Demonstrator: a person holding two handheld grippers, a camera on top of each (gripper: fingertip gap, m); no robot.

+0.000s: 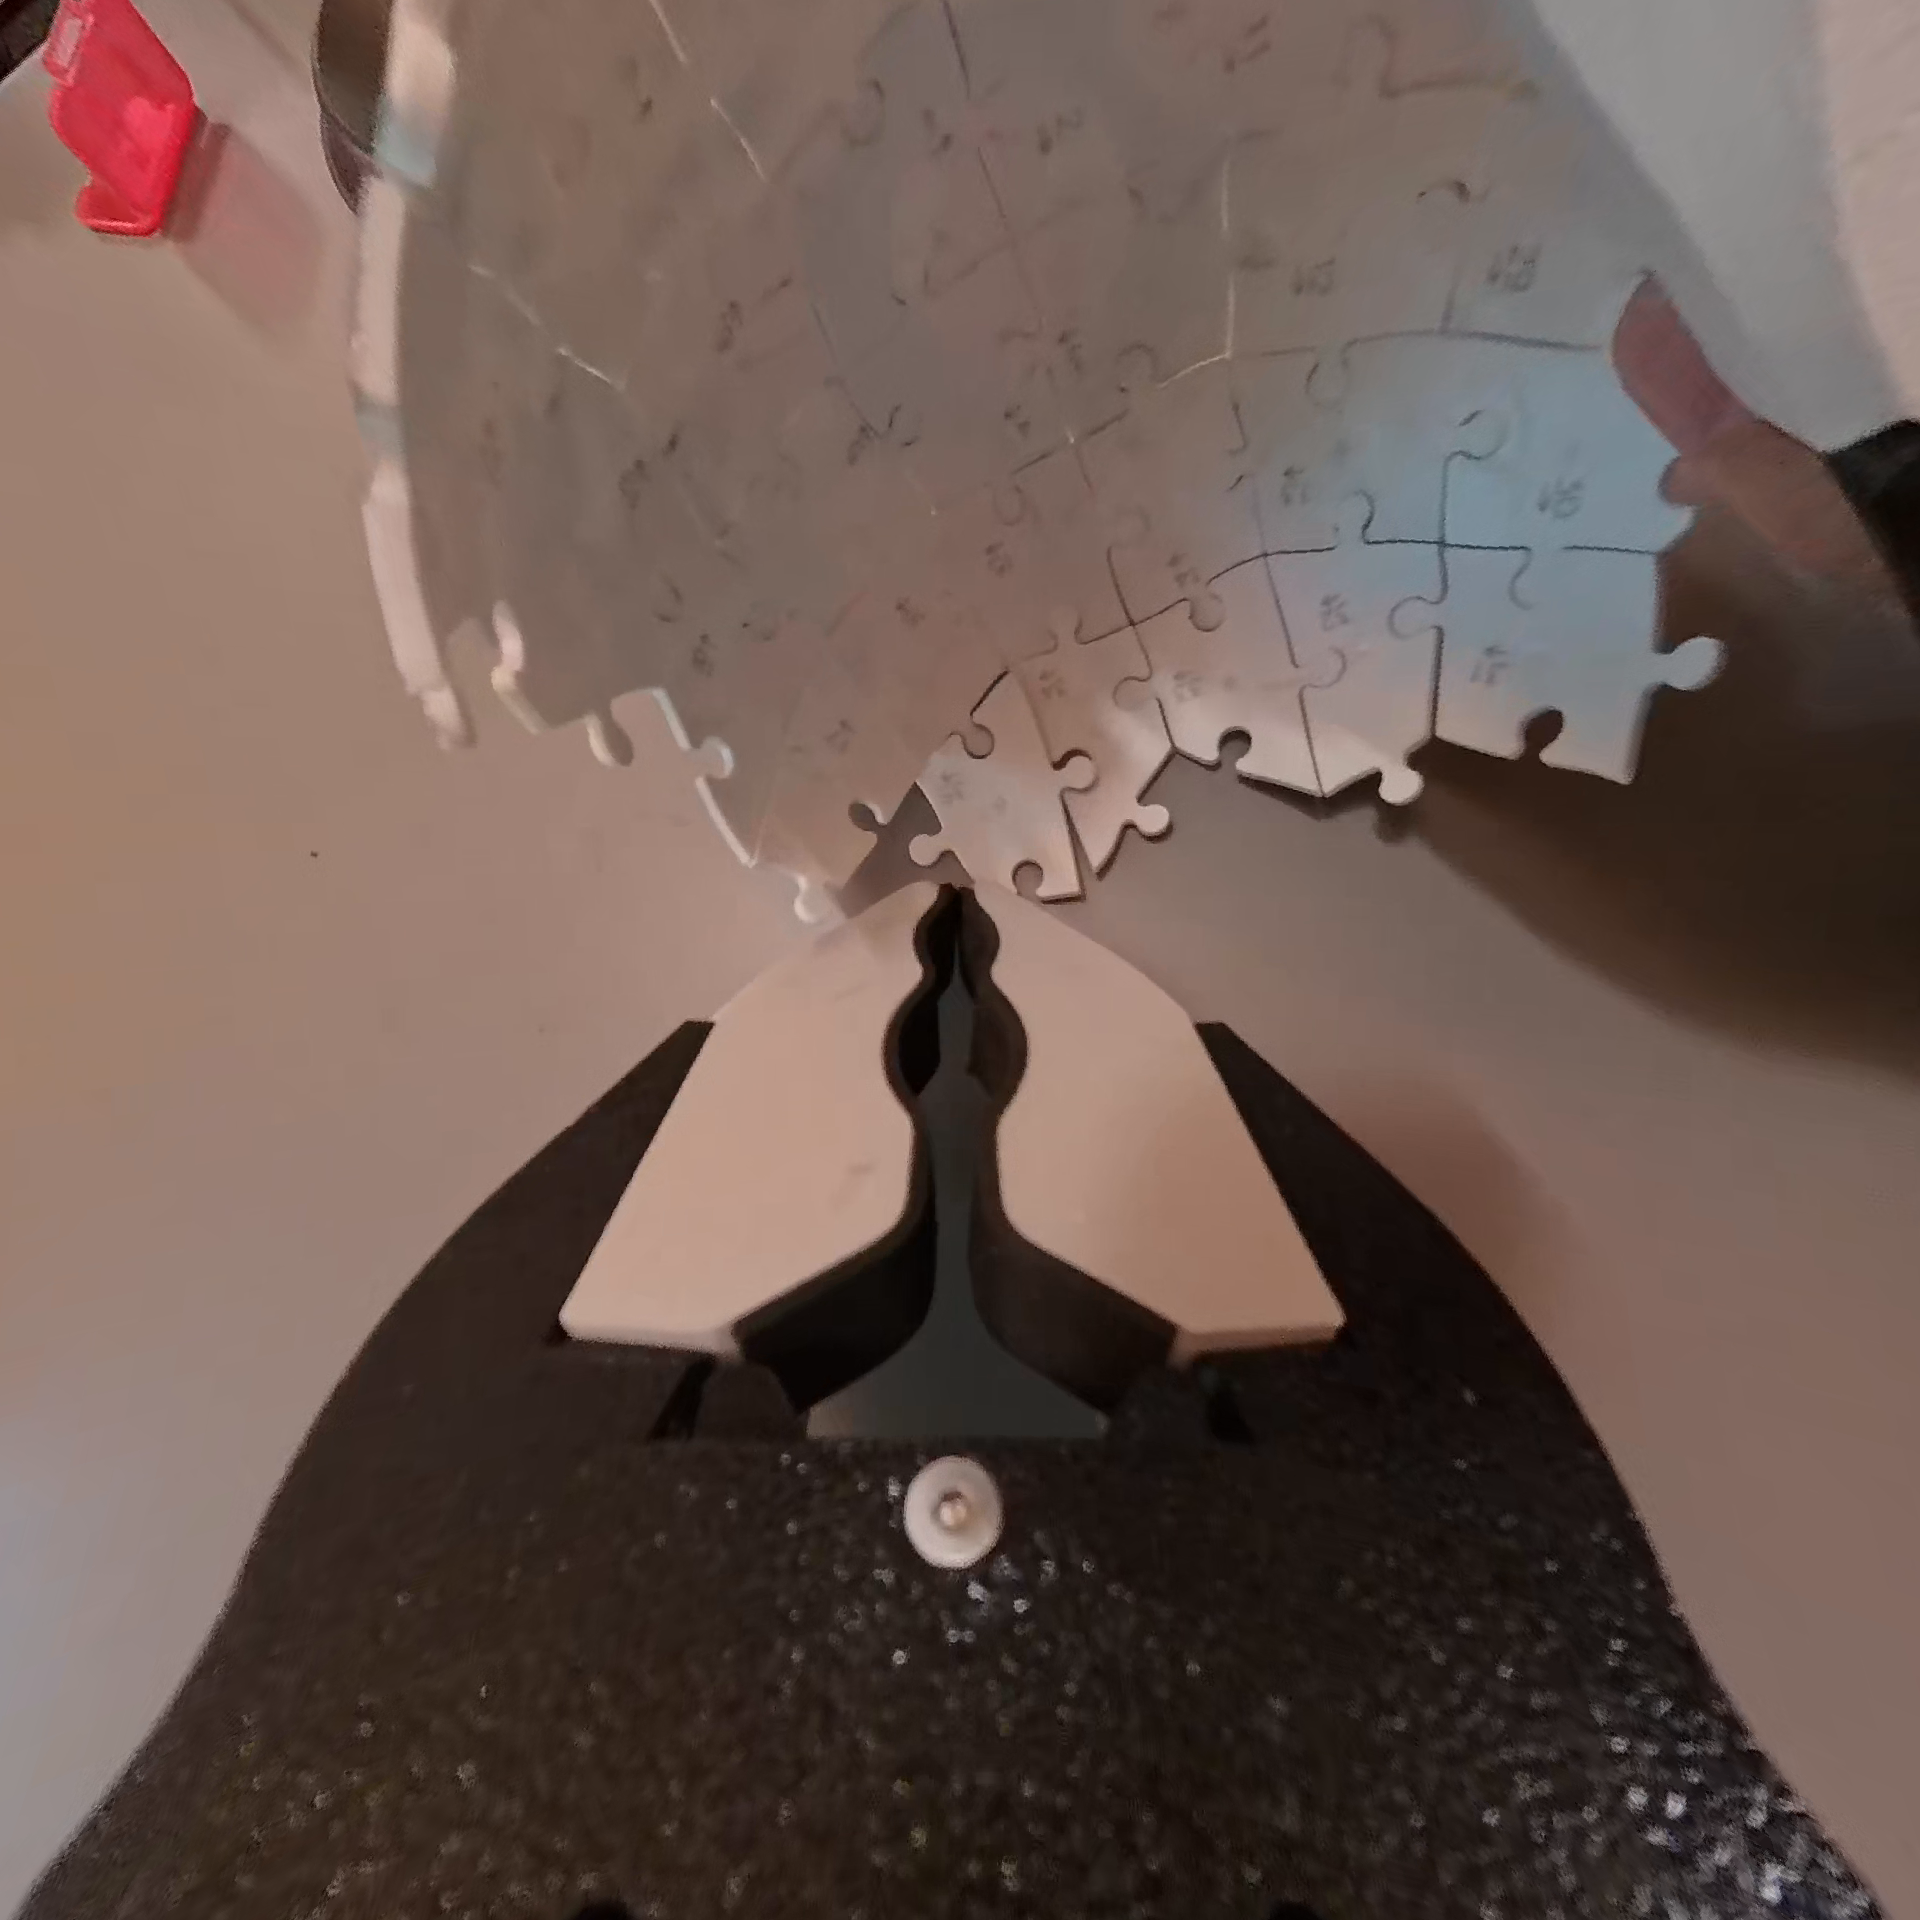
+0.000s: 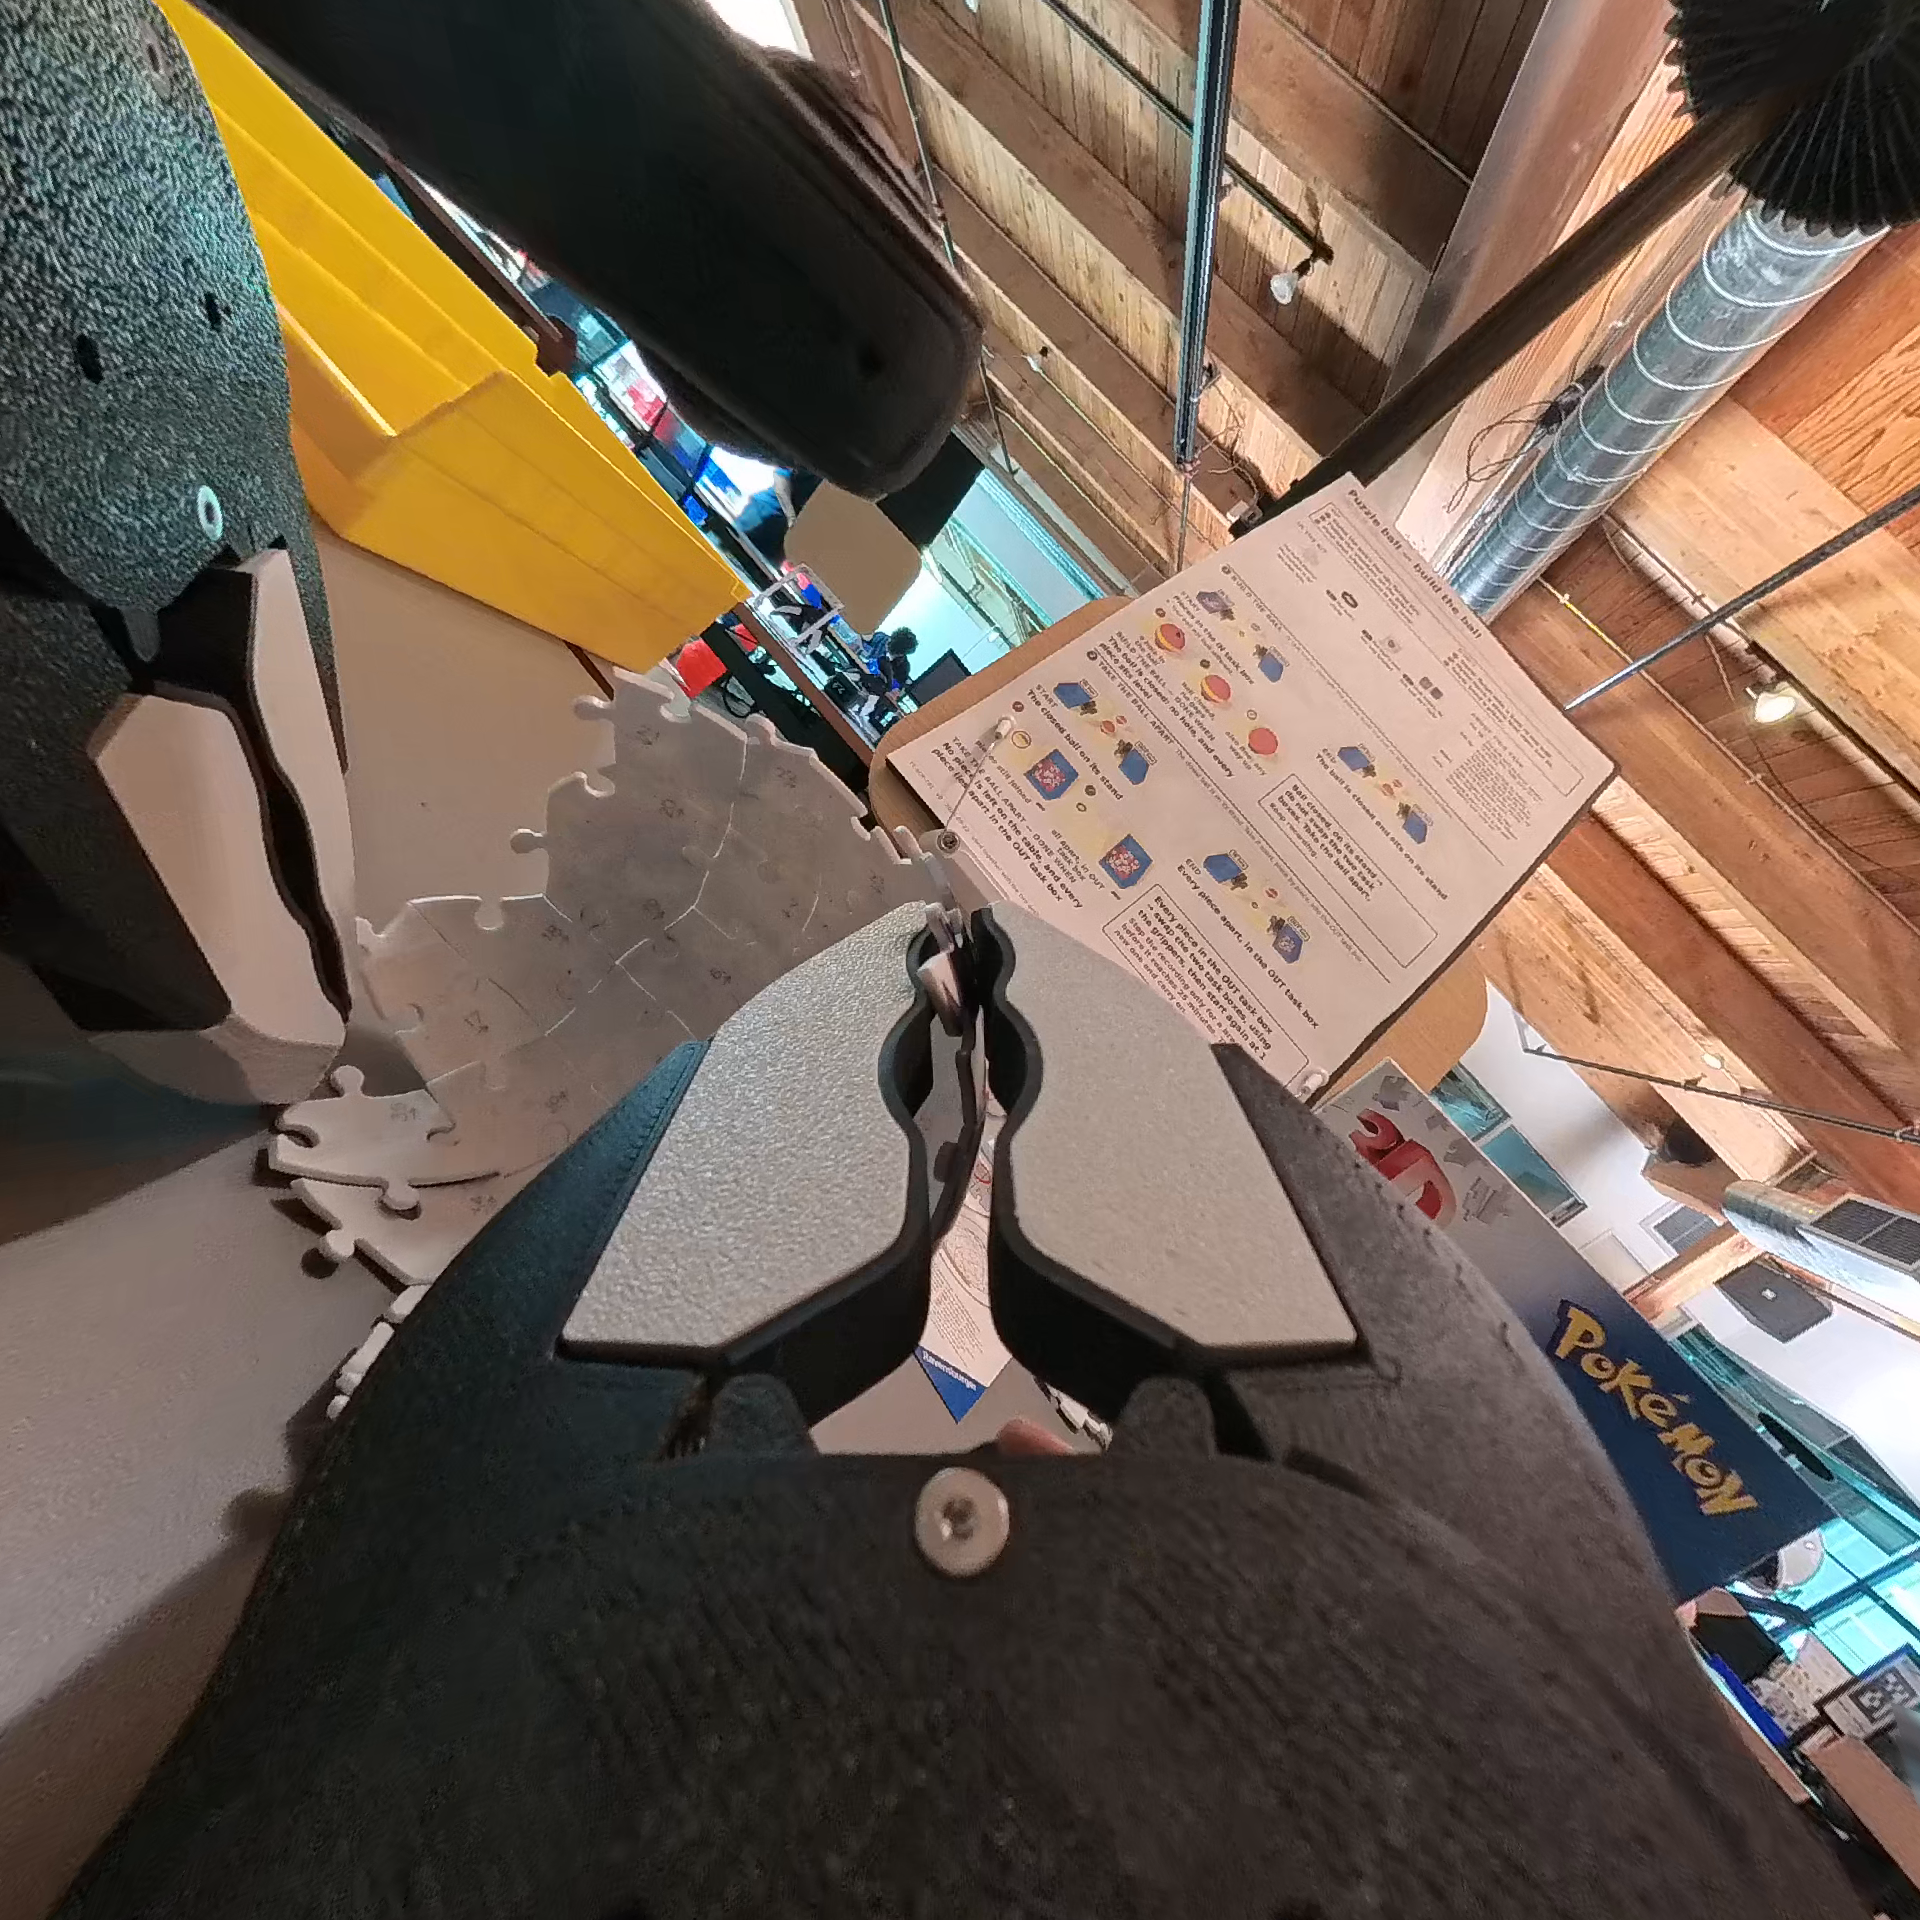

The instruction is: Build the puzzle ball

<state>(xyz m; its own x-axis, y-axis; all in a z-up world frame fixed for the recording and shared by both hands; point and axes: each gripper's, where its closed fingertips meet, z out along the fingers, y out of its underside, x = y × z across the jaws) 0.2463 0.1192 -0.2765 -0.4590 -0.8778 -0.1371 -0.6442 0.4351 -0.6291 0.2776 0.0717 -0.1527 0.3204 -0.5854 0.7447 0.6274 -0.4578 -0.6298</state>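
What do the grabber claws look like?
Both look alike. The left gripper and right gripper each have a rough, speckled black body, two pale flat fingers with wavy black inner edges, and one silver screw in the middle. No cables or sleeves are visible.

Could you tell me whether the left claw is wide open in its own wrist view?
No, the left claw is shut, its tips pinching the lower edge of the puzzle shell.

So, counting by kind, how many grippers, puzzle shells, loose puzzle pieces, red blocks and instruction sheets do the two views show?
Grippers: 2, the left gripper and the right gripper
Puzzle shell: 1
Loose puzzle piece: 1
Red block: 1
Instruction sheet: 1
Total: 6
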